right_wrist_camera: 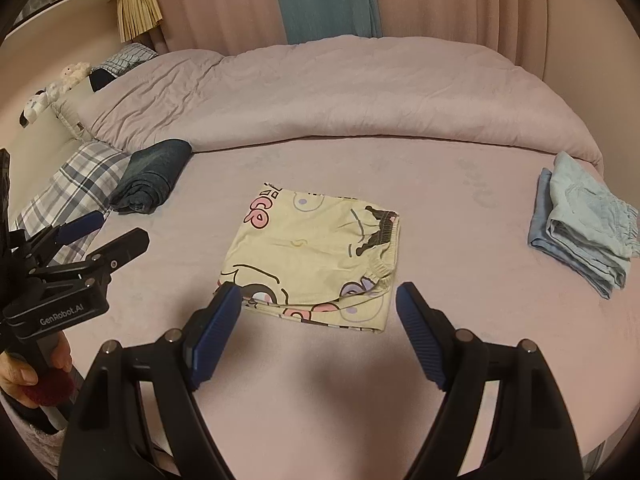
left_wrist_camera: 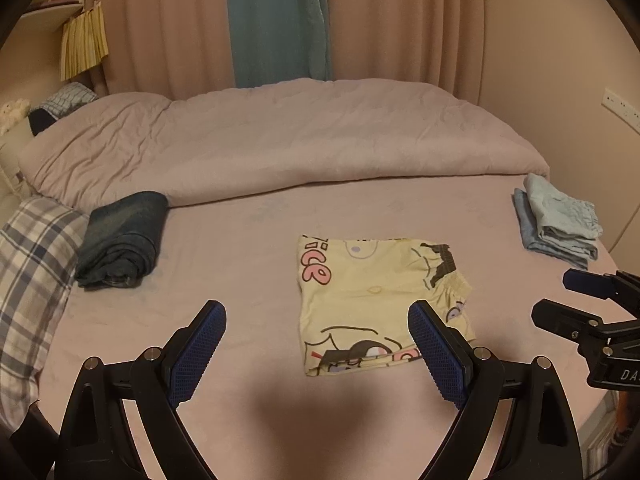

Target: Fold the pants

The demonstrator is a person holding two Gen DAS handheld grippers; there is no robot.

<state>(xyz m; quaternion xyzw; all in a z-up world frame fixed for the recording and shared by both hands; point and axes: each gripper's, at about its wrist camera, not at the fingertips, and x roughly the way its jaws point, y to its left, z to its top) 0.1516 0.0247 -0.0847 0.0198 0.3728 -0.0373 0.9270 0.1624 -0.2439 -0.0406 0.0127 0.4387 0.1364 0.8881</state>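
Note:
Yellow cartoon-print pants (left_wrist_camera: 372, 300) lie folded into a rough square on the pink bed sheet (left_wrist_camera: 248, 248), their elastic waistband on the right. My left gripper (left_wrist_camera: 316, 320) hangs above the sheet with its jaws wide open and nothing between the blue pads. In the right wrist view the same pants (right_wrist_camera: 316, 256) lie flat just beyond my right gripper (right_wrist_camera: 318, 300), which is also open and holds nothing. The right gripper (left_wrist_camera: 576, 300) shows at the right edge of the left view; the left gripper (right_wrist_camera: 96, 232) shows at the left of the right view, held by a hand (right_wrist_camera: 24, 372).
Rolled dark jeans (left_wrist_camera: 124, 240) lie at the left beside a plaid pillow (left_wrist_camera: 32, 264). Folded light-blue clothes (left_wrist_camera: 560, 220) sit at the sheet's right edge. A bunched pink duvet (left_wrist_camera: 280, 140) runs across the back, with curtains (left_wrist_camera: 276, 20) behind it.

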